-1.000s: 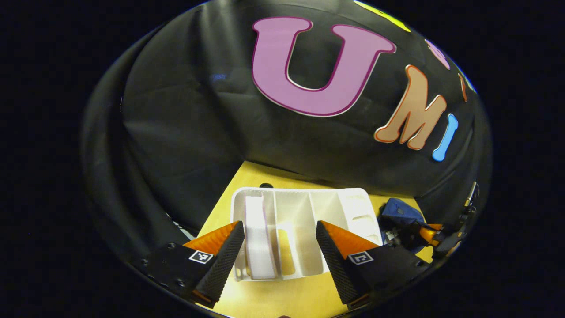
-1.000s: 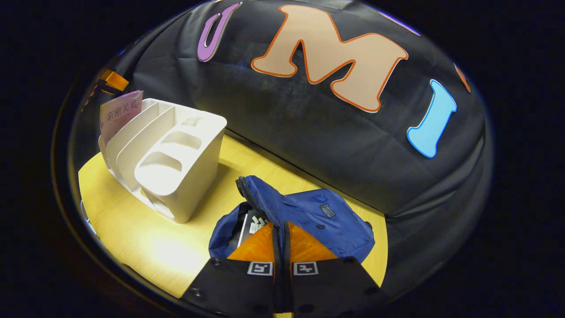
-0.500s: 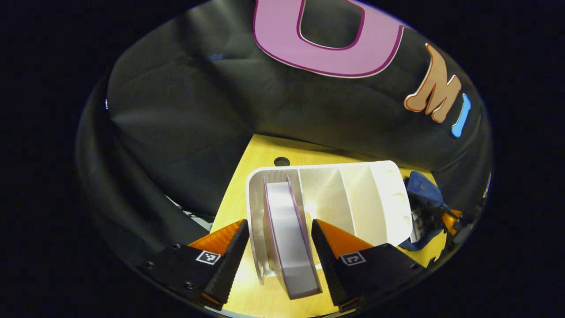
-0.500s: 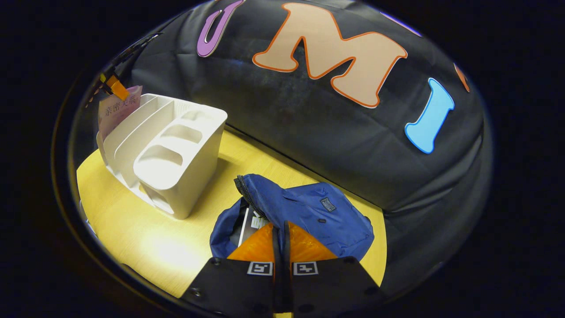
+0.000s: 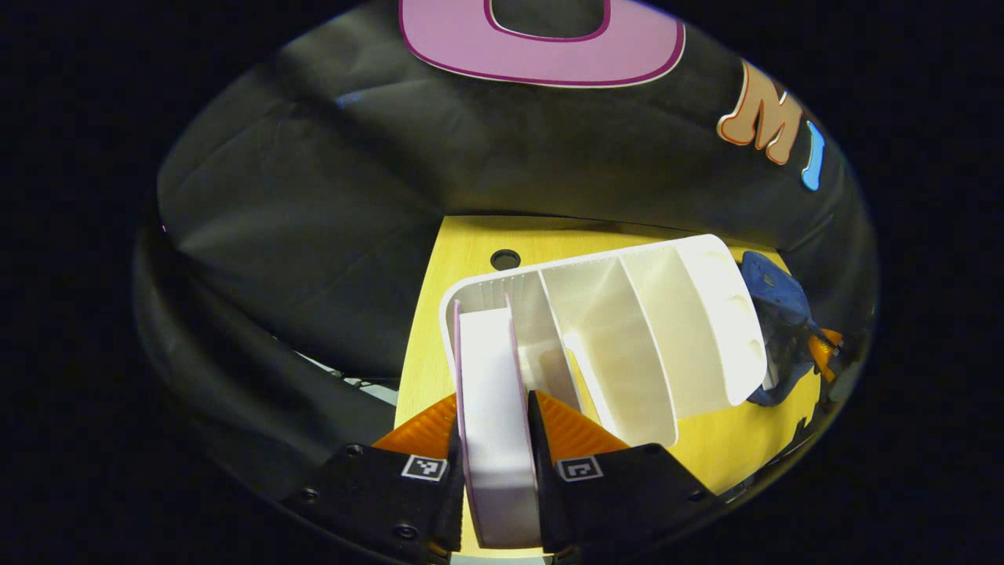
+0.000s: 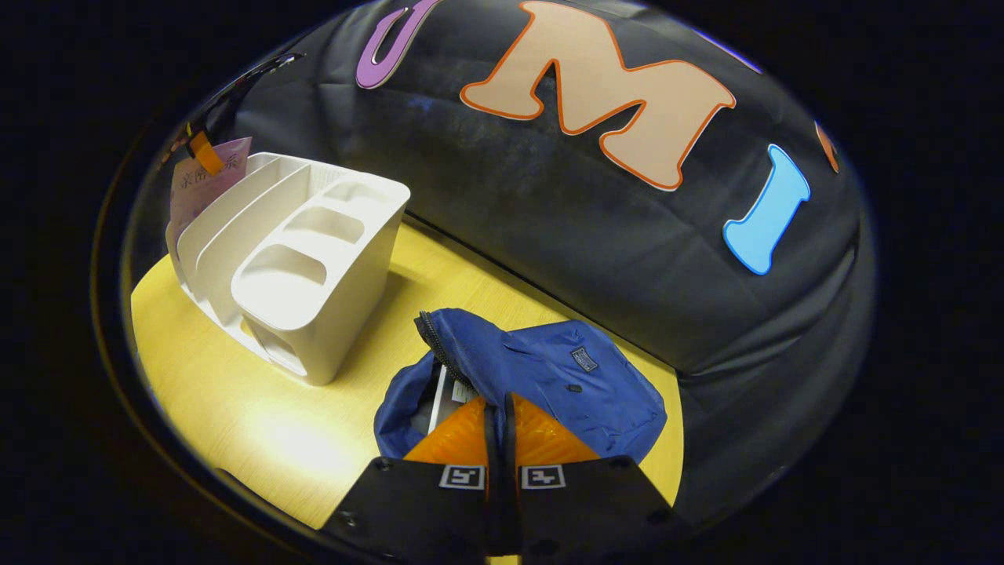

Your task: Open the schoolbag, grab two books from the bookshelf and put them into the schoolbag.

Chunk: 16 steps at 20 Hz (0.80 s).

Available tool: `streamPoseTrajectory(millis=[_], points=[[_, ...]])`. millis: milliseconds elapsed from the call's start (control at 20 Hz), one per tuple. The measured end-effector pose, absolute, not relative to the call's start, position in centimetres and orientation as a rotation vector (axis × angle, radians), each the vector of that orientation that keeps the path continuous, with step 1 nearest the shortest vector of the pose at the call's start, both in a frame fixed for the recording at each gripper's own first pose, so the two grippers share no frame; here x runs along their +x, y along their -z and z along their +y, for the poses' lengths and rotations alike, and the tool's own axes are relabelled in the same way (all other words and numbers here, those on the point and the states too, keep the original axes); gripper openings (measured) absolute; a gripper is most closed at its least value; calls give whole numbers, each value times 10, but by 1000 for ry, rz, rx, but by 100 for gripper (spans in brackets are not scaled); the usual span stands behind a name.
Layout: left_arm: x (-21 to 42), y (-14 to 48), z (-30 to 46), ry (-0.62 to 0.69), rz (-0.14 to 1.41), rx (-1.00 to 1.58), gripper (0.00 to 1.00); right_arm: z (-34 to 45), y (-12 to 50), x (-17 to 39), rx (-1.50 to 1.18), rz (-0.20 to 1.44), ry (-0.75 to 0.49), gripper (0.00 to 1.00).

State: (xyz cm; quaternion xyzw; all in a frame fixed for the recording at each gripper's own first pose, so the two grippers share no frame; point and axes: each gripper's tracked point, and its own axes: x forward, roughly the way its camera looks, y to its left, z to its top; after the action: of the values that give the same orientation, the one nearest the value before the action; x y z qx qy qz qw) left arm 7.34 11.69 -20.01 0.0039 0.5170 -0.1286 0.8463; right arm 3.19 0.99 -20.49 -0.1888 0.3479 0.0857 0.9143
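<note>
One book [image 5: 496, 424] upright in the end slot of the white bookshelf [image 5: 667, 337], pinched across its covers between the left gripper [image 5: 494, 451] fingers. Likely stiff and fairly heavy, with smooth covers, so best clamped deep near the spine. Right gripper [image 6: 499, 428] pressed closed, possibly pinching the open blue schoolbag [image 6: 541, 377] edge; another book [image 6: 447, 392] visible inside.
</note>
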Motion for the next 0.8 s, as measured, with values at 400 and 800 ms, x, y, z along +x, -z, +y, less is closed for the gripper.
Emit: streamPoseTrajectory(millis=[400, 800], points=[[76, 178, 109, 253, 1003, -50, 29, 8, 200, 27, -379, 708, -147, 3], [44, 120, 129, 69, 876, -100, 29, 0, 198, 21, -347, 681, -209, 2]])
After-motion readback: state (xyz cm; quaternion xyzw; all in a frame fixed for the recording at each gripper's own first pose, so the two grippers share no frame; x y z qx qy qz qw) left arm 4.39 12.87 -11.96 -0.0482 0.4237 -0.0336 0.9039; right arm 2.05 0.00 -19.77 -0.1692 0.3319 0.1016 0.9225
